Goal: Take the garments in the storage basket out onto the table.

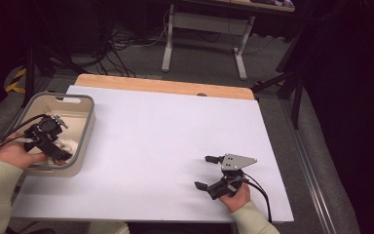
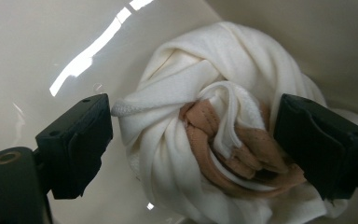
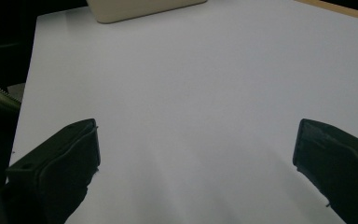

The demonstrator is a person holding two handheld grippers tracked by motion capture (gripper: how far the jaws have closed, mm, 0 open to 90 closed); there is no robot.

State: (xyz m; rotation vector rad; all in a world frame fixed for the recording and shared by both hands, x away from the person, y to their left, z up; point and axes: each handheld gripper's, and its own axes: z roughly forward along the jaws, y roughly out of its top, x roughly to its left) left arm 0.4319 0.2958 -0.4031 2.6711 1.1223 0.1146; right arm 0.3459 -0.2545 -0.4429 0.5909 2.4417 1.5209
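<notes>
Down in the bin [image 1: 85, 122], the left gripper [image 2: 193, 149] stands spread wide around a bundle [image 2: 214, 126] of white cloth with tan fabric rolled into it. The bundle lies on the bin floor, close to a wall. One jaw sits just clear of the cloth's left side; the other looks to be against its right side, though no squeeze shows yet. To take it well, the jaws should probably sink a little deeper so they close across the thick middle of the roll, not on a loose outer fold that could pull free and unwind. Bin walls rise close by on the far side, so the lift likely wants to go straight up before any sideways move, clearing the rim.

Over on the sheet [image 1: 165, 136], the right gripper [image 1: 209, 171] rests released, jaws wide with nothing between them. Between bin and right hand the sheet offers broad open room for setting the bundle down, well away from the table's edges.
</notes>
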